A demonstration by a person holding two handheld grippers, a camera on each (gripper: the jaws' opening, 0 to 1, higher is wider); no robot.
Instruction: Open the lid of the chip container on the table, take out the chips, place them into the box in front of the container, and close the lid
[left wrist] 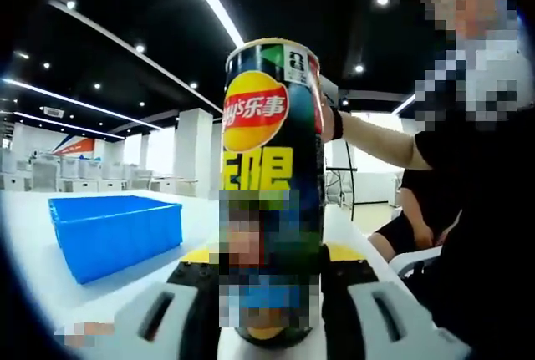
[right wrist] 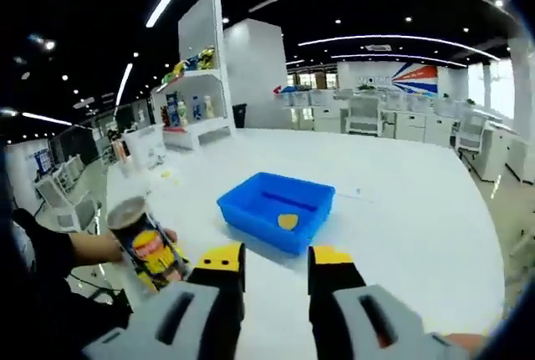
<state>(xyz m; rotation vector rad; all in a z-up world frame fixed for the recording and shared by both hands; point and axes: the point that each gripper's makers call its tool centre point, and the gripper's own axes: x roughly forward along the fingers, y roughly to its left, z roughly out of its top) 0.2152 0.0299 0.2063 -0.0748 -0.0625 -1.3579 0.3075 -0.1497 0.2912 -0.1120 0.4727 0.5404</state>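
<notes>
We work at a wide white table (right wrist: 401,201), and on it sits the blue box (right wrist: 278,210), open side up so chips can drop straight in; one yellow chip (right wrist: 287,221) lies on its floor. In the left gripper view the box (left wrist: 115,235) stands off to the side, well apart from the can (left wrist: 272,185), which our left gripper (left wrist: 272,293) clamps upright near its base, jaws shut against both sides, so the top stays free to be worked. In the right gripper view the can (right wrist: 149,247) appears tilted with its silver top (right wrist: 127,210) facing up, beside the box. Our right gripper (right wrist: 276,268) hovers over the table with jaws parted and nothing between them, likely ready for the next chip or the lid
</notes>
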